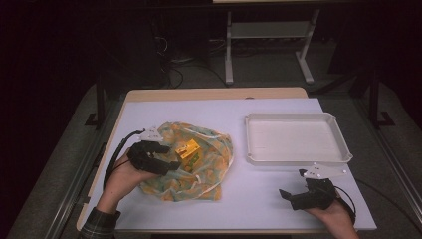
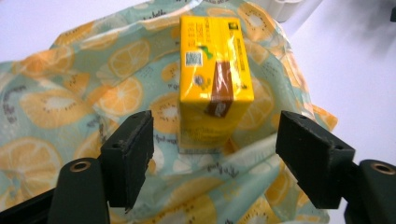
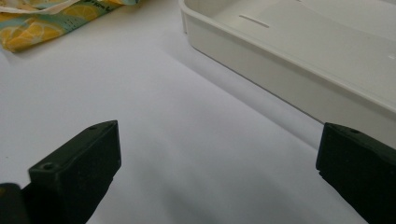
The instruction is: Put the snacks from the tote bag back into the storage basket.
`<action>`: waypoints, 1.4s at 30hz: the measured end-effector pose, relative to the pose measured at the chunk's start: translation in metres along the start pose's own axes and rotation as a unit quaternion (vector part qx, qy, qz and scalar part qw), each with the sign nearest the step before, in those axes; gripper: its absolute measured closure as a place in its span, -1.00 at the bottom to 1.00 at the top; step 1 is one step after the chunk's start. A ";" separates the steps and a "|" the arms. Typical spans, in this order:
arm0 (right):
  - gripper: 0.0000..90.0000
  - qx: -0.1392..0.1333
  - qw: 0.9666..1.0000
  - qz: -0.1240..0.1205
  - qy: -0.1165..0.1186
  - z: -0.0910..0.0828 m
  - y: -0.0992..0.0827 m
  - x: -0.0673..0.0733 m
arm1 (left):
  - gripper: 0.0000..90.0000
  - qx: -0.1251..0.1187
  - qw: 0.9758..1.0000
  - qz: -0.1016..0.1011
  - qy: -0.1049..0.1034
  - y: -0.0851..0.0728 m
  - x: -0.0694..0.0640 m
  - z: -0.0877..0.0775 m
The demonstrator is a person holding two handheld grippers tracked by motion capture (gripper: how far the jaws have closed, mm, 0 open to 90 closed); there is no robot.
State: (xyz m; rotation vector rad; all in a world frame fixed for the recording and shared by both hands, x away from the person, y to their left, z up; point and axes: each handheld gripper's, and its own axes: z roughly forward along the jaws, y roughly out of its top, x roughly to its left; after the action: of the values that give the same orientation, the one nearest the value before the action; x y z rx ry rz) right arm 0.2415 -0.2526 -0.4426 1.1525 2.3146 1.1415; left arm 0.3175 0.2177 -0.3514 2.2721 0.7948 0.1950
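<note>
One yellow carton (image 2: 215, 79) just beyond parted left fingers (image 2: 128, 156).

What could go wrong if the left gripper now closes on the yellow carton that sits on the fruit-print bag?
The left gripper is open, with loose bag cloth between its jaws, so it may pinch fabric along with the yellow carton. The carton rests on soft, uneven cloth and could tip or slide when touched.
</note>
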 end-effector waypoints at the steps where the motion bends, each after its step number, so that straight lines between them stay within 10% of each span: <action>1: -1.00 0.000 1.000 0.000 0.000 0.000 0.000 0.000 | -0.41 0.000 1.000 0.000 0.000 0.000 0.000 0.000; 42: -1.00 0.001 1.000 0.000 0.001 0.000 0.000 0.000 | -0.42 0.102 0.994 0.031 0.004 0.054 0.001 0.045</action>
State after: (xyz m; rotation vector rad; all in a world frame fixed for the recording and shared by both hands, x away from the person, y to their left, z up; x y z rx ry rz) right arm 0.2420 -0.2528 -0.4431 1.1515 2.3190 1.1404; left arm 0.3604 0.1620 -0.3479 2.4919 0.7796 0.1569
